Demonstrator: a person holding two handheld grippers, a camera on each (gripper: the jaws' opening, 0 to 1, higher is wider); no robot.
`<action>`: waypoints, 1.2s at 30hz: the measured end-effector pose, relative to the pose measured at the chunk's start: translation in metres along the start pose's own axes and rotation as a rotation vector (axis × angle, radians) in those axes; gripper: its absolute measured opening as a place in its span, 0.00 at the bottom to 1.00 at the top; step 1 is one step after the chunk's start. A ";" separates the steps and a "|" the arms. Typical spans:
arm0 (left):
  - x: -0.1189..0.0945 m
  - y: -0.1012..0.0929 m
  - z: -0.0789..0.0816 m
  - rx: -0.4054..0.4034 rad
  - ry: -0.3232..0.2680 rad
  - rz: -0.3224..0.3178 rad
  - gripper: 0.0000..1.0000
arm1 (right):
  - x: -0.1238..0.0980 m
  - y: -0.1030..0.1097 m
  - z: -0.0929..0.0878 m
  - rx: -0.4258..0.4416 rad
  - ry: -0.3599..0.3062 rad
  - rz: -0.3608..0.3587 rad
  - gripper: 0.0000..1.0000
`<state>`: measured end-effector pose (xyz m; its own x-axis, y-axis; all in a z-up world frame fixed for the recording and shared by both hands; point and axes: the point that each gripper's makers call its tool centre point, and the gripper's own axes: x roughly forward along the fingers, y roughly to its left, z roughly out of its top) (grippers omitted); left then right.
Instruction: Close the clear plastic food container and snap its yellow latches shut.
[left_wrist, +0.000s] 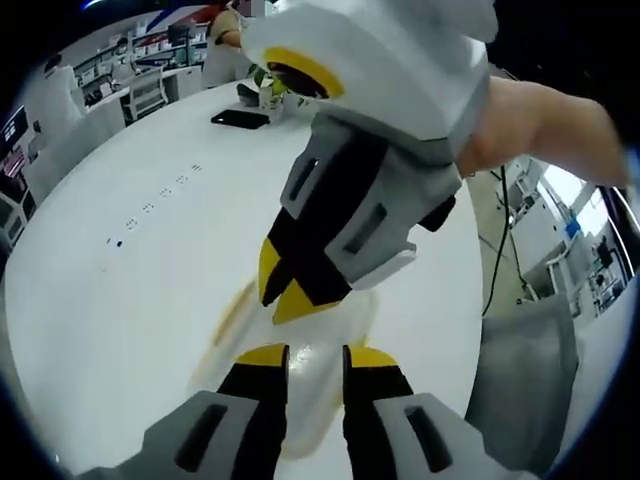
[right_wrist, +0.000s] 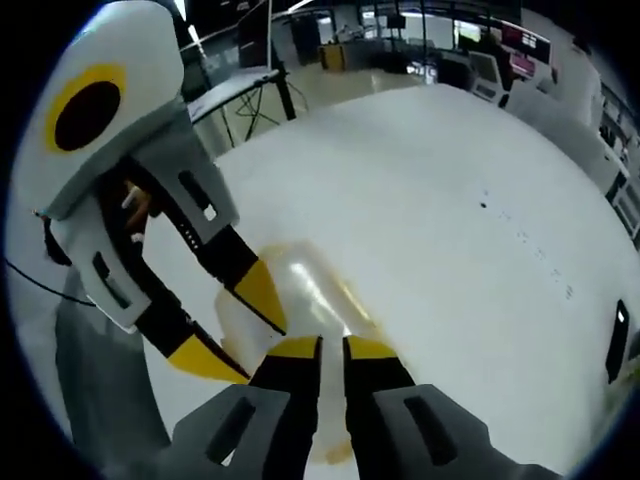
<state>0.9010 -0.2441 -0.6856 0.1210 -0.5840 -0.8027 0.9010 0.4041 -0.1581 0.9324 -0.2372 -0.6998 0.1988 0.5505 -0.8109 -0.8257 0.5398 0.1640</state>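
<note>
**Both grippers down on the clear container, mid-table**

Currently you have the two tools meeting over the clear plastic food container (left_wrist: 320, 340), which sits on the white table (left_wrist: 130, 290) and looks blurred in both views.

Left gripper view: your left gripper (left_wrist: 316, 352) rises from the bottom edge, its yellow-tipped jaws standing a narrow gap apart with the container's pale lid showing between and beyond them. Whether they pinch the rim or only hover at it, you cannot tell. The right gripper (left_wrist: 285, 295) comes in from the top, pointing down at the container, tips spread in a V just above the lid. A hand (left_wrist: 540, 130) holds it at upper right. A faint yellow streak, probably a latch (left_wrist: 228, 318), runs along the container's left side; too smeared to say if it is snapped.

Right gripper view: the right gripper (right_wrist: 331, 348) shows its jaws close together, a slim gap between the tips, resting at the container's (right_wrist: 300, 290) near edge. Contact cannot be confirmed. The left gripper (right_wrist: 235, 335) enters from the left with its jaws spread apart, tips beside the container.

Far across the table lies a dark phone (left_wrist: 240, 119).
</note>
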 end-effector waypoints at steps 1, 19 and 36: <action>0.000 -0.001 0.000 0.002 -0.001 -0.002 0.13 | 0.000 0.000 0.001 0.002 -0.002 -0.001 0.06; 0.005 -0.018 -0.010 0.248 -0.035 0.011 0.21 | 0.008 -0.007 0.010 0.004 -0.005 -0.004 0.11; 0.001 -0.024 -0.009 0.312 -0.046 0.022 0.21 | 0.010 -0.023 0.017 -0.045 0.024 -0.012 0.16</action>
<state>0.8760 -0.2482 -0.6882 0.1541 -0.6120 -0.7757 0.9815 0.1854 0.0487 0.9630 -0.2332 -0.7021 0.1966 0.5287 -0.8257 -0.8465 0.5165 0.1292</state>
